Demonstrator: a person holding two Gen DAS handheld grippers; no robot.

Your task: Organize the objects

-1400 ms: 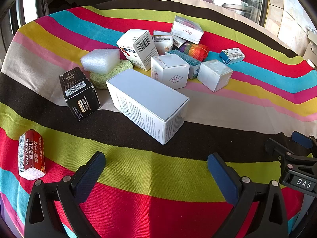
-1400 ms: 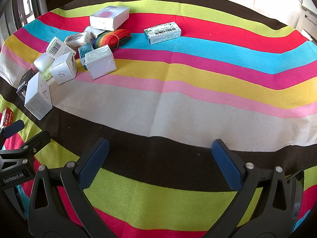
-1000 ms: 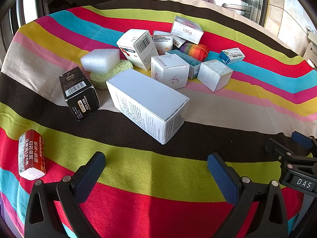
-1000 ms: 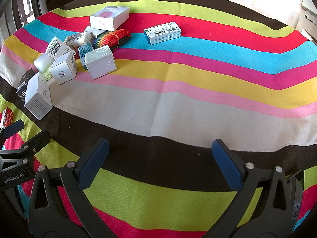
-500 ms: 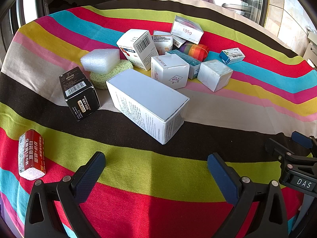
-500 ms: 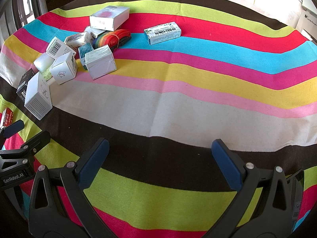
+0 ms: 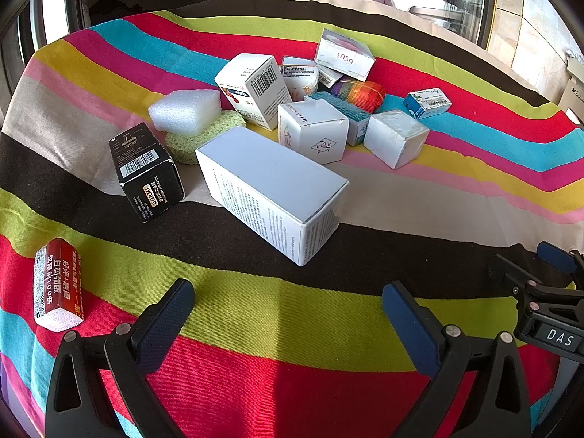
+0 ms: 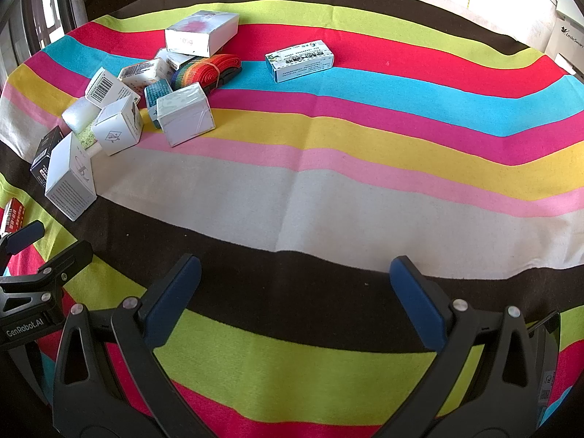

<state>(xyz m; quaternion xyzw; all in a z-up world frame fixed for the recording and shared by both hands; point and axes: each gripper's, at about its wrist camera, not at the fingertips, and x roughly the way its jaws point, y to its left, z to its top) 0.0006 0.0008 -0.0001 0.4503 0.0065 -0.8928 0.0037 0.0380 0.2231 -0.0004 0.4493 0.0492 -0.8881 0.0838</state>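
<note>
1. Nothing is shifting since the earlier frames: both the left gripper (image 7: 288, 304) and the right gripper (image 8: 294, 281) are hovering spread wide and empty.
2. Judging the start, approaching the long white carton (image 7: 272, 189) squarely across its narrow sides is looking wisest.
3. It is lying flat, printed sides crisp, just right of the black DORMI box (image 7: 146, 171).

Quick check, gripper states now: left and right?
Left gripper: open, holding nothing.
Right gripper: open, holding nothing.

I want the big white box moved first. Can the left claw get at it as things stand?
Probably yes. The left claw is open, and only bare striped cloth lies between it and the big white box, whose near corner faces it unobstructed.
</note>
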